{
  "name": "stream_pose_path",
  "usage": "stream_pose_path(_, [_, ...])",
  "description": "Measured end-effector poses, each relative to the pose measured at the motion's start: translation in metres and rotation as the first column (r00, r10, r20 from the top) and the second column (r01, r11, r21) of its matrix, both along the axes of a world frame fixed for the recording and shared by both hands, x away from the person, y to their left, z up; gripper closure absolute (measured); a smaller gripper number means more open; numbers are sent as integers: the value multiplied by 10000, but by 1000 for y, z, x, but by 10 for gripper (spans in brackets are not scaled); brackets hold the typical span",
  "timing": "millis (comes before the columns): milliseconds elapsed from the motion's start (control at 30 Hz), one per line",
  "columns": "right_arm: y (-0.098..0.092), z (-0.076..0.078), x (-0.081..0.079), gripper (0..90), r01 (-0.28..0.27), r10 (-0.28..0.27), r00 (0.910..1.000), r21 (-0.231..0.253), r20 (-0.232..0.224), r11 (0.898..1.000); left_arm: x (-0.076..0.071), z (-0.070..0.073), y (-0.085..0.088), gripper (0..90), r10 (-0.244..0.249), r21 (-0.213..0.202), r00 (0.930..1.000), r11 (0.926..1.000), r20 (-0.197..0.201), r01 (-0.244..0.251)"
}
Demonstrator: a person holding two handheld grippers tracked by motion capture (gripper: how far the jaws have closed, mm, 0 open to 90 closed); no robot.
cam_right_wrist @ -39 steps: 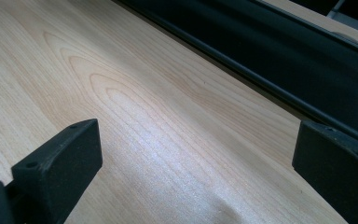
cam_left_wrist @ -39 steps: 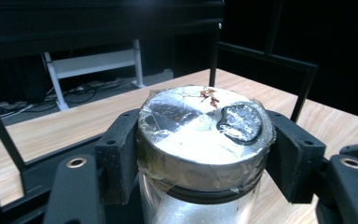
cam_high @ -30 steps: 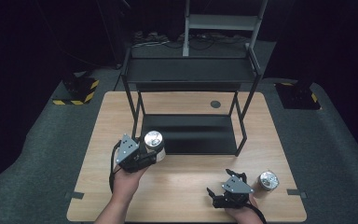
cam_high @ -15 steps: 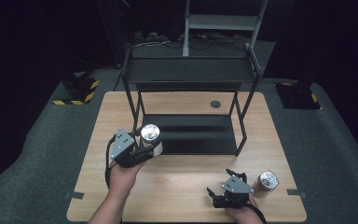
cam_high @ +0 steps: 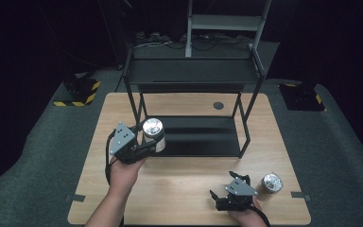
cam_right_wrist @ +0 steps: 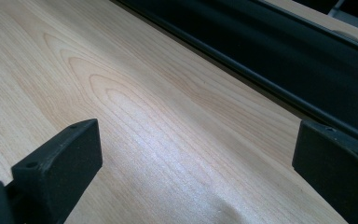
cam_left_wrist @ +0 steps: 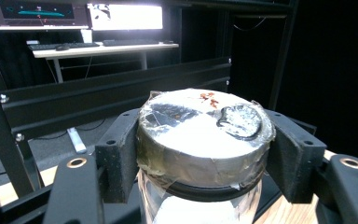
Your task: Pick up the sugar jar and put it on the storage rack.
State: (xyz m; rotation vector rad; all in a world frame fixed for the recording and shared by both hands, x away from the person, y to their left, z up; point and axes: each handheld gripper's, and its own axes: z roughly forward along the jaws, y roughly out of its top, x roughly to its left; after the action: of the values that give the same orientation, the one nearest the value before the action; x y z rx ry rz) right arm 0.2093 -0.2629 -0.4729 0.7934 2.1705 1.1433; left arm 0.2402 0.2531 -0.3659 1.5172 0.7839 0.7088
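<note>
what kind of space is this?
Likely a lab recording station: a wooden table with a black metal rack in a dark room, lit monitors on a desk behind, hazard-striped stand bases on the floor.

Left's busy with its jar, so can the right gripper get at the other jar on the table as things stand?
Probably yes: the right gripper is open and holds nothing, and the foil-topped jar stands just beside it on bare table.
</note>
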Motion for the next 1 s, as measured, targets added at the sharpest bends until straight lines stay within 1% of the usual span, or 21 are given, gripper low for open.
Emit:
stream_pose_path(333, [-1,0,0,8,-6,6,10000,31,-7,10000,4,14,-4,346,-10,-37,9996,10000,271,11])
stream_pose_path(567, [0,0,0,8,-9,9,10000,19,-13,10000,8,22,-7,346,-4,-54,9993,10000,372,6])
stream_pose_path(833, [-1,0,1,8,-12,12,10000,49,-28,10000,13,32,-10,346,-8,-238,9988,9997,493,20])
stream_pose_path(933, [-1,0,1,8,-19,19,10000,55,-32,10000,15,38,-12,346,-1,-231,9981,9997,609,16])
stream_pose_path(1000, [-1,0,1,8,-18,19,10000,57,-36,10000,15,40,-12,346,0,-236,9980,9997,640,16])
